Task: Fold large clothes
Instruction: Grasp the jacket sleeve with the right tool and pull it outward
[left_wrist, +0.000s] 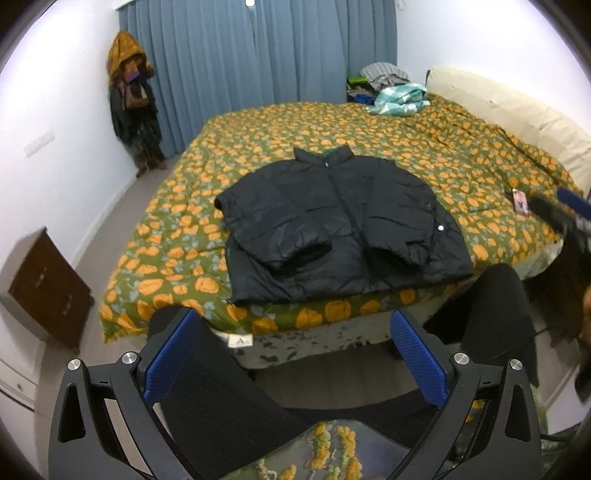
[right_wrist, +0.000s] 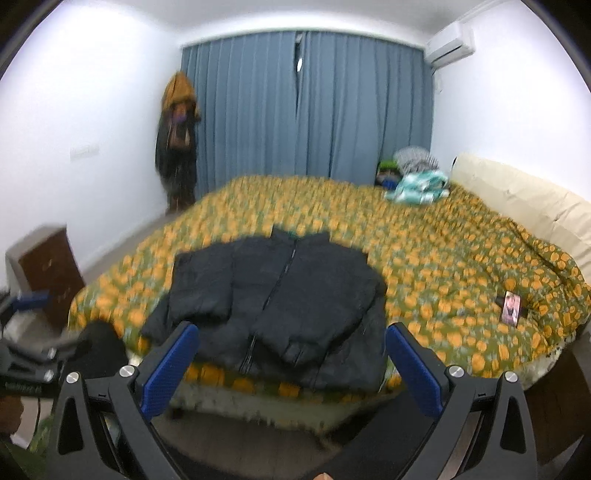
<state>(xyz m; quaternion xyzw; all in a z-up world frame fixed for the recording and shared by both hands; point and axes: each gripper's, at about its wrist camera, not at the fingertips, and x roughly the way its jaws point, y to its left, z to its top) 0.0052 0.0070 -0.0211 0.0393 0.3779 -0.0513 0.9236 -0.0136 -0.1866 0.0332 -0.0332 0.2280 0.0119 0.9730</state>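
A black puffer jacket (left_wrist: 340, 221) (right_wrist: 273, 295) lies flat, front up and zipped, near the foot edge of the bed (left_wrist: 461, 147) (right_wrist: 443, 251). Both sleeves are folded in across its front, cuffs near the hem. My left gripper (left_wrist: 295, 350) hovers open in front of the bed edge, below the jacket's hem, nothing between its blue pads. My right gripper (right_wrist: 291, 354) is also open and empty, held just before the hem; this view is blurred. The right gripper (left_wrist: 569, 210) also shows at the right edge of the left wrist view, the left gripper (right_wrist: 26, 332) at the right view's left edge.
A phone (left_wrist: 520, 201) (right_wrist: 511, 308) lies on the orange-flowered bedcover to the jacket's right. Loose clothes (left_wrist: 399, 98) are piled at the far corner beside a cream headboard (left_wrist: 517, 110). A brown cabinet (left_wrist: 48, 288) stands left of the bed. Coats (left_wrist: 133, 103) hang by blue curtains.
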